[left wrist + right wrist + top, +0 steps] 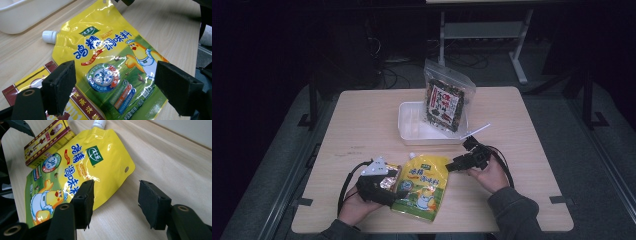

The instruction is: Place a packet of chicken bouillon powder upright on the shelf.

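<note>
Progress is judged as partial: a dark, printed zip bag (444, 102) already stands upright in the white tray (408, 131) at the far middle of the surface (362, 120), while the yellow spouted pouch (422, 186) and the red-and-gold box (390, 178) lie outside it on the near side, so at least these two items appear left to handle. The pouch lies flat, between the two hands, its white screw cap (49, 36) pointing toward the tray and its left edge overlapping the box. The left gripper (113, 91) hovers over the lower half of the pouch with its jaws released and spread wide, the pads clear of the film. The right gripper (113, 203) sits low at the pouch's right edge, jaws released; one pad stands over the yellow margin, the other over bare wood, and whether either touches cannot be determined. No grasp is established on either side. The pouch is glossy yellow film grading to green at the base, printed with blue characters, a cartoon chicken in an apron, a round blue-green seal and a punched hang hole near the top corner; the film is wrinkled and reflective, so it is judged soft and slippery under the pads
</note>
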Action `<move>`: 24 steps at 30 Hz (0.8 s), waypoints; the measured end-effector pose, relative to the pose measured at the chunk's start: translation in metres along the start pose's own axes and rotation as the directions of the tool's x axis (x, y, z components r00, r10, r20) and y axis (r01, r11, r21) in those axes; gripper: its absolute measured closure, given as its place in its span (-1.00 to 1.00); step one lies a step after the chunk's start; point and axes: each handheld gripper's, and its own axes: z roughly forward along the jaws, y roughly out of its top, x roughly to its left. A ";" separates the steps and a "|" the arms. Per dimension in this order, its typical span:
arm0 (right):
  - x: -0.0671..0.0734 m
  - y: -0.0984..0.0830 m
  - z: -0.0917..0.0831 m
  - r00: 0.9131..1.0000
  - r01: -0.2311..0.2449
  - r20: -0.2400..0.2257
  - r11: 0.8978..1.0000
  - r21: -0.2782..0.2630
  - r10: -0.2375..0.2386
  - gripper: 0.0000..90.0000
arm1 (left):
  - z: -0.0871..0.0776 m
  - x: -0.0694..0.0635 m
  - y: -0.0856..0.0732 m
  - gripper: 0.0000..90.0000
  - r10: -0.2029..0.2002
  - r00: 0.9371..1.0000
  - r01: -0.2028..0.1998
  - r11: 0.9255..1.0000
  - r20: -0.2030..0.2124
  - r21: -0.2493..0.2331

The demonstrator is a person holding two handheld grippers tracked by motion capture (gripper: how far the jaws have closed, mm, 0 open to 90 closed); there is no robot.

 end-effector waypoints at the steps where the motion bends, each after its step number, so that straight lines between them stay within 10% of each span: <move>1: 0.000 0.000 0.001 1.000 -0.006 -0.003 1.000 0.000 0.006 0.02 | 0.000 0.000 0.000 -0.62 0.000 1.000 0.000 1.000 0.000 -0.001; 24: -0.006 0.003 0.014 0.999 -0.036 -0.018 0.999 0.019 0.037 0.08 | 0.000 0.000 0.000 -0.62 -0.001 1.000 0.001 1.000 -0.004 0.001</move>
